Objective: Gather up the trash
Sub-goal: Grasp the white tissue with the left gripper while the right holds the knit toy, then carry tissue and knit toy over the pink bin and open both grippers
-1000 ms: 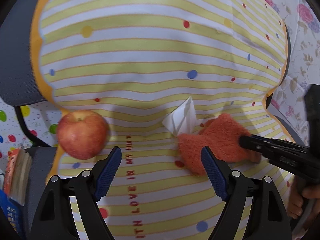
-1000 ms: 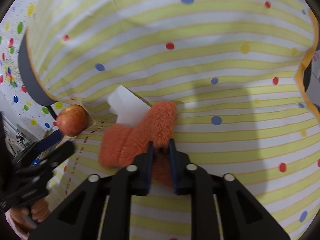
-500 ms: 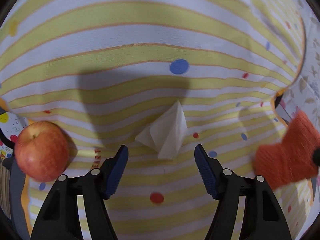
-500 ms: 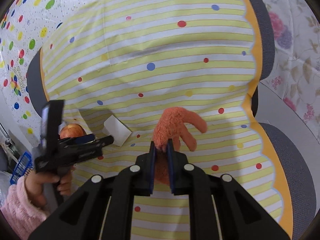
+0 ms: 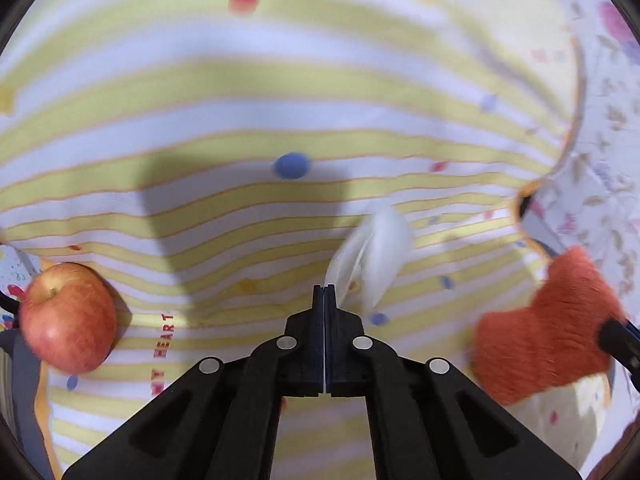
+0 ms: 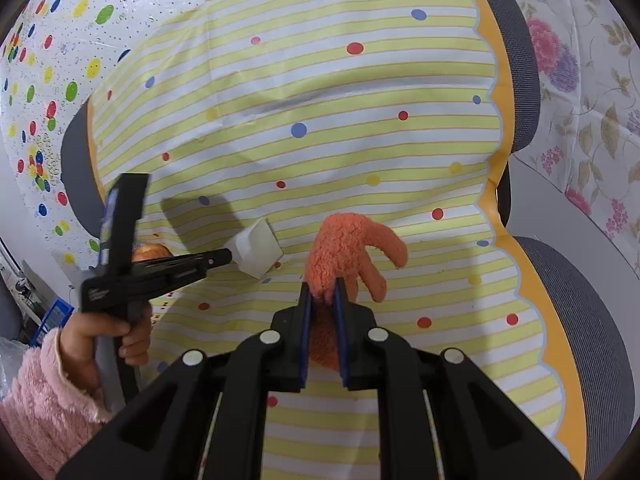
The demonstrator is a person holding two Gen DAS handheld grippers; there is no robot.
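Note:
A white crumpled tissue [image 5: 372,256] sticks up from my left gripper [image 5: 324,292], which is shut on its lower edge just above the yellow striped cloth [image 5: 280,92]. In the right wrist view the same tissue [image 6: 258,252] hangs at the tip of the left gripper [image 6: 228,257]. My right gripper [image 6: 323,292] is shut on an orange fuzzy glove [image 6: 348,252] and holds it lifted above the cloth. The glove also shows at the right of the left wrist view [image 5: 544,328].
A red apple [image 5: 68,320] lies on the cloth's left edge. The striped cloth [image 6: 340,120] covers grey seats [image 6: 576,320]. Dotted sheeting [image 6: 48,60] lies to the left, floral fabric [image 6: 592,100] to the right. A blue basket [image 6: 54,316] stands low left.
My left gripper closed on the tissue and drew it up off the cloth. My right gripper lifted the orange glove higher and back.

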